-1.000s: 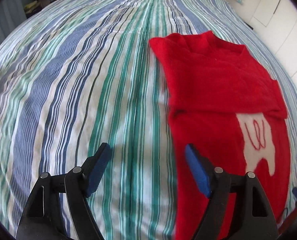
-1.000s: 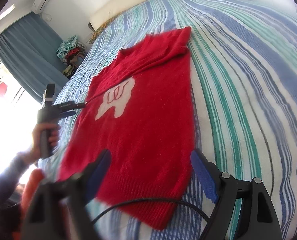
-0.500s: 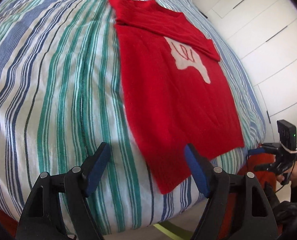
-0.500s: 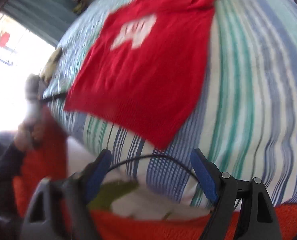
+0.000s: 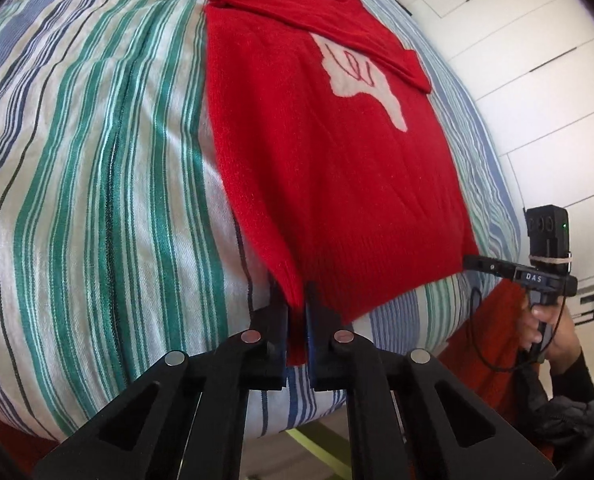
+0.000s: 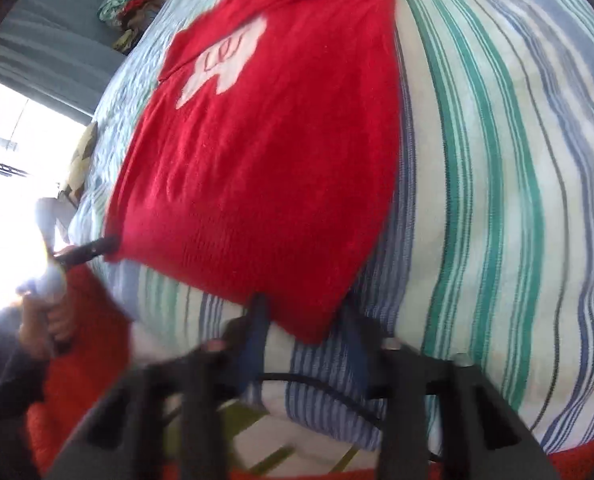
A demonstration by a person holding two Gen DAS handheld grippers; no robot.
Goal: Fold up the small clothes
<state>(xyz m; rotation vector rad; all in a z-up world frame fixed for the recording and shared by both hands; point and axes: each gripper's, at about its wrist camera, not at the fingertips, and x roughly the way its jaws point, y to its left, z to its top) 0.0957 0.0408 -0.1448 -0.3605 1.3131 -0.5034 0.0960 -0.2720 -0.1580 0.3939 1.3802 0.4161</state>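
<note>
A red knit sweater (image 5: pixel 337 152) with a white patch lies flat on the striped bed, sleeves folded across its top. My left gripper (image 5: pixel 296 300) is shut on the sweater's near left hem corner. In the right wrist view the sweater (image 6: pixel 265 152) fills the middle. My right gripper (image 6: pixel 305 316) is blurred, its jaws partly apart on either side of the near right hem corner. The left gripper also shows in the right wrist view (image 6: pixel 109 246) at the other hem corner, and the right gripper shows in the left wrist view (image 5: pixel 473 261).
The bed cover (image 5: pixel 97 160) has green, blue and white stripes and curves down at its near edge. White cupboard doors (image 5: pixel 537 60) stand at the right. A blue curtain (image 6: pixel 45 40) and a pile of clothes (image 6: pixel 129 8) are at the far left.
Both grippers have dropped to the sweater's hem at the bed's near edge. My left gripper has shut on the left hem corner. My right gripper's jaws have narrowed around the right corner.
</note>
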